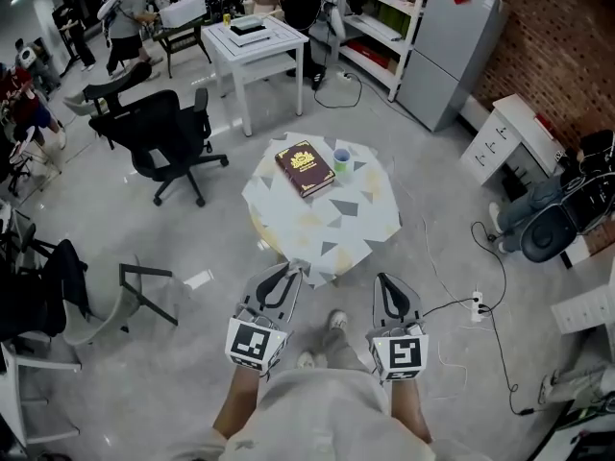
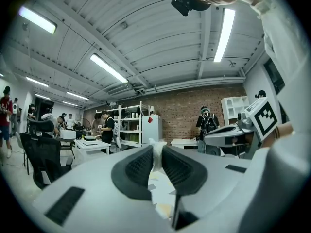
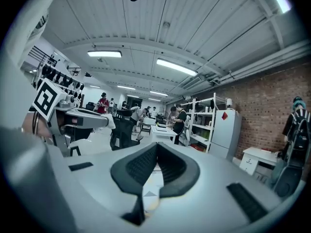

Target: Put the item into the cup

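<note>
Clamped in left gripper [image 1: 291, 268]: white crumpled wad [image 2: 156, 153], held short of cloth-covered surface [image 1: 327, 233]. Pressed together, empty: right gripper [image 1: 388, 281]. Upright on surface beside brown book [image 1: 305, 168]: green cup [image 1: 341, 160], well apart from wad.

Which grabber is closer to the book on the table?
Left. The left gripper, pinching a white scrap, sits below the book in the head view; the right gripper is off to the book's lower right, farther away.
</note>
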Demonstrator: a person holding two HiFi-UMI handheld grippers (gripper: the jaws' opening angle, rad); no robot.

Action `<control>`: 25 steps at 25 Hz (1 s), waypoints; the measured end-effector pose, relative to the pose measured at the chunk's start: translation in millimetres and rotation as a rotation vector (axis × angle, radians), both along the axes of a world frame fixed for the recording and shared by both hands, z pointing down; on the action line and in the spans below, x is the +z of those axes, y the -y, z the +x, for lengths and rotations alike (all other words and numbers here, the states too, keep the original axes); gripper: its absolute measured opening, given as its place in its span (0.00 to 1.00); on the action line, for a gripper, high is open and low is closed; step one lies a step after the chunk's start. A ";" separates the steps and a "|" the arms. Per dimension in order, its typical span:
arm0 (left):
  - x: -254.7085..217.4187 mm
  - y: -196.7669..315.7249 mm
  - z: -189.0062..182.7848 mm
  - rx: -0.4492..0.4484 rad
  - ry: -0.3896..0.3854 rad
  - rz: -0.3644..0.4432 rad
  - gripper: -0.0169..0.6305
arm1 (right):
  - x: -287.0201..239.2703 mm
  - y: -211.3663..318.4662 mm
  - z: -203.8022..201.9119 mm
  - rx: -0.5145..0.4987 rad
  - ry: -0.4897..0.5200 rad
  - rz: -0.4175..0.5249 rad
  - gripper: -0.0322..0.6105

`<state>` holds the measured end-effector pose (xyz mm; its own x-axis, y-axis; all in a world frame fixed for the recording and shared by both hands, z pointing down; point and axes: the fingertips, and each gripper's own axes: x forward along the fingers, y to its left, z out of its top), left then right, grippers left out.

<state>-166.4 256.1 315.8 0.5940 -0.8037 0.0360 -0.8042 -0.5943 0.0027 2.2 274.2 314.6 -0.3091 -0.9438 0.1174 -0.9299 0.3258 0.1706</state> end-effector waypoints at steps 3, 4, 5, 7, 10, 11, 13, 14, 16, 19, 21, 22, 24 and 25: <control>-2.4 11.1 2.7 -0.006 0.009 0.005 0.13 | 2.3 13.4 1.9 -0.010 0.008 -0.003 0.06; -3.2 15.8 3.9 -0.009 0.013 0.009 0.13 | 1.5 18.7 2.5 -0.015 0.007 0.000 0.06; -2.8 20.7 5.1 -0.013 0.017 0.011 0.13 | 0.3 24.4 3.5 -0.020 0.005 0.002 0.06; -0.8 30.6 8.3 -0.021 0.023 0.010 0.13 | 0.3 35.6 7.0 -0.027 0.006 0.003 0.06; 0.7 46.8 15.1 -0.032 0.027 0.002 0.13 | 5.8 53.2 14.6 -0.036 0.021 -0.007 0.06; 0.6 52.5 17.8 -0.036 0.026 -0.002 0.13 | 6.0 59.4 17.0 -0.039 0.022 -0.008 0.06; 0.8 64.0 23.6 -0.041 0.026 -0.005 0.13 | 6.5 71.8 22.9 -0.043 0.024 -0.011 0.06; 1.3 69.8 26.6 -0.043 0.028 -0.005 0.13 | 7.0 78.1 26.2 -0.045 0.025 -0.013 0.06; 1.7 80.9 33.0 -0.048 0.033 -0.006 0.13 | 5.6 90.5 32.8 -0.050 0.022 -0.011 0.06; -0.9 96.4 43.2 -0.055 0.042 -0.003 0.13 | 6.1 108.3 43.2 -0.057 0.035 -0.014 0.06; -2.7 106.4 49.3 -0.060 0.051 0.000 0.13 | 4.6 119.2 48.0 -0.067 0.041 -0.017 0.06; -4.1 111.4 52.6 -0.064 0.053 0.001 0.13 | 4.0 124.5 50.2 -0.072 0.046 -0.019 0.06; -6.0 120.9 59.6 -0.070 0.056 0.001 0.13 | 4.0 135.1 56.5 -0.079 0.057 -0.018 0.06; -6.5 125.5 63.2 -0.072 0.059 0.002 0.13 | 4.8 140.4 60.5 -0.081 0.063 -0.015 0.06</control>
<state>-103.2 130.6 309.3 0.5317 -0.8442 0.0678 -0.8435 -0.5351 -0.0471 62.7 133.8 319.4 -0.3914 -0.9137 0.1095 -0.9092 0.4024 0.1070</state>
